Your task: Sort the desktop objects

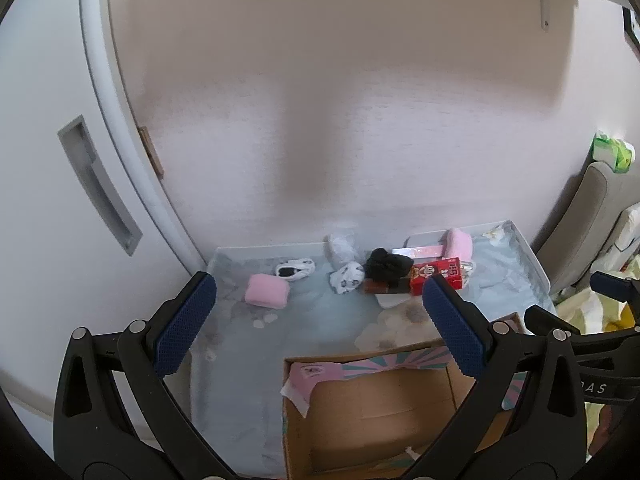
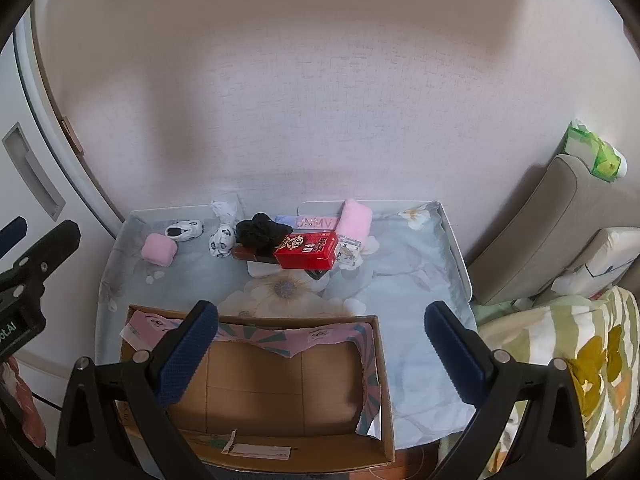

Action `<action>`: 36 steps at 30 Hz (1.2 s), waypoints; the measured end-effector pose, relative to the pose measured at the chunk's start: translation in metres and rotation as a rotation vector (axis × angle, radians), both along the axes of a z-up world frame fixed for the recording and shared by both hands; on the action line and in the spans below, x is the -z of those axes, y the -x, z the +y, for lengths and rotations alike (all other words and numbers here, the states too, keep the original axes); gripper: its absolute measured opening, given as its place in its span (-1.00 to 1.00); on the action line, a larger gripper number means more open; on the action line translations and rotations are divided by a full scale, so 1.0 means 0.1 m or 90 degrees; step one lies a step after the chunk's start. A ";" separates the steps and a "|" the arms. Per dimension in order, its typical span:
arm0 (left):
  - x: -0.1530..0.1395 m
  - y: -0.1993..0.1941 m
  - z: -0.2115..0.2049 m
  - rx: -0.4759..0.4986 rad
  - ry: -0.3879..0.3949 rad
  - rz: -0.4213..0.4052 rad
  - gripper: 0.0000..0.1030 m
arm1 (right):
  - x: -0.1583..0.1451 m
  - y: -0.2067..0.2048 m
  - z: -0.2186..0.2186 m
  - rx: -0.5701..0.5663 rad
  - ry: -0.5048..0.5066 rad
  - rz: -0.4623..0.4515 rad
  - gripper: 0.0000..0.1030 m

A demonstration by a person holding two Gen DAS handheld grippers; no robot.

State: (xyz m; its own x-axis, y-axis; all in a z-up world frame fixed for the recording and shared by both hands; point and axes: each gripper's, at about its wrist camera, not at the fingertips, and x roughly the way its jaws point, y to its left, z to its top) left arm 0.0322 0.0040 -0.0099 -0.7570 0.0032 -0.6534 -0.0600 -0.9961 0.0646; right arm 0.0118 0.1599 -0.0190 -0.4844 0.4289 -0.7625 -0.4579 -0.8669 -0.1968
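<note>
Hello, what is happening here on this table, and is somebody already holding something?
Nobody holds anything yet. Both the left hand-held gripper and the right hand-held gripper hover open above an empty cardboard box. The red carton, black cloth, pink rolls and small socks lie at the back of the table.

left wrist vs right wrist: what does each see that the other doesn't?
Only left wrist: the right gripper's black body at the frame's right edge.

Only right wrist: the striped floral bedding, the box's near wall with its shipping label, and the left gripper's body at the left edge.

Both: the cardboard box, the red carton, the black cloth, two pink rolls, the green tissue pack. Left gripper and right gripper both open, holding nothing.
</note>
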 end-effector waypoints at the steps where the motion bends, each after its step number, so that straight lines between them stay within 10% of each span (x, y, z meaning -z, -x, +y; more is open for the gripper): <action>1: -0.01 0.00 0.00 0.000 -0.001 0.001 0.99 | 0.00 0.00 -0.01 0.002 -0.003 -0.001 0.99; 26: 0.11 0.09 -0.17 -0.075 0.037 -0.029 0.99 | 0.02 0.04 0.02 0.000 -0.016 -0.014 0.99; 36: 0.12 0.17 -0.26 -0.045 -0.031 -0.053 0.99 | 0.08 0.13 0.01 0.001 -0.009 -0.015 0.99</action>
